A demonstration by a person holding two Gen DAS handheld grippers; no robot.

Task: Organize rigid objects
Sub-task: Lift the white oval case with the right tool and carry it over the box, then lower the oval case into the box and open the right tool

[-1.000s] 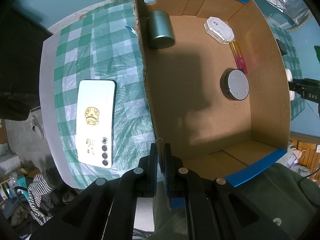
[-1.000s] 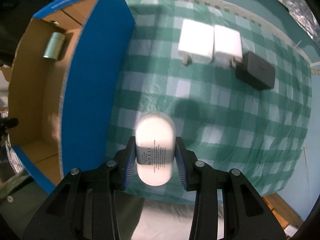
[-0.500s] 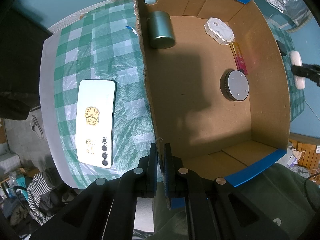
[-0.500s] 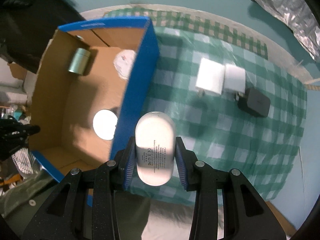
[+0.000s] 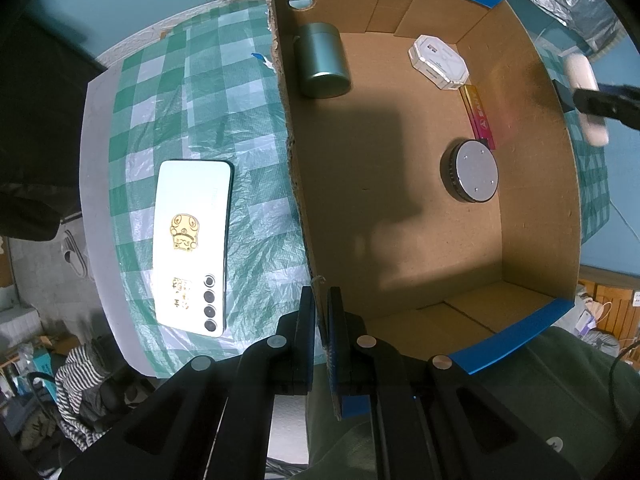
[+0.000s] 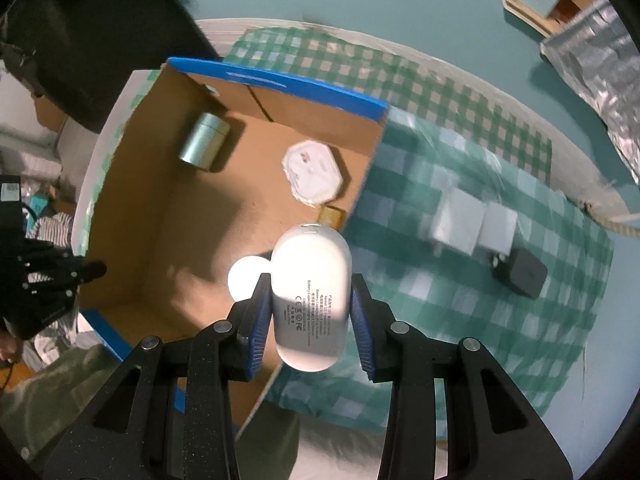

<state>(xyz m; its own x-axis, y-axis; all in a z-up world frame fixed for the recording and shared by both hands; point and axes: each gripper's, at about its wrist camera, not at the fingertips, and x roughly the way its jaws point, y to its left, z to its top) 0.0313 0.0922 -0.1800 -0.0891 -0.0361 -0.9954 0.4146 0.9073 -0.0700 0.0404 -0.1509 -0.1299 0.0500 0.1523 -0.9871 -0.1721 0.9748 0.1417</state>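
My right gripper [image 6: 310, 304] is shut on a white oval power bank [image 6: 310, 292] and hangs above the right wall of the open cardboard box [image 6: 280, 84]. The left wrist view shows that power bank [image 5: 586, 100] just outside the box's right rim [image 5: 560, 120]. My left gripper [image 5: 322, 320] is shut on the box's near left wall. Inside the box lie a grey-green tin [image 5: 322, 62], a white octagonal case [image 5: 438, 62], a pink and yellow stick [image 5: 478, 114] and a round grey disc [image 5: 472, 170].
A white phone [image 5: 192, 240] lies face down on the green checked cloth left of the box. Right of the box sit two white chargers [image 6: 456, 224] and a black adapter [image 6: 524, 274]. A person's green clothing [image 5: 540, 400] is at the near edge.
The right gripper has risen and carried the power bank left, from over the cloth to over the box's right wall. The left gripper has kept still on the box wall.
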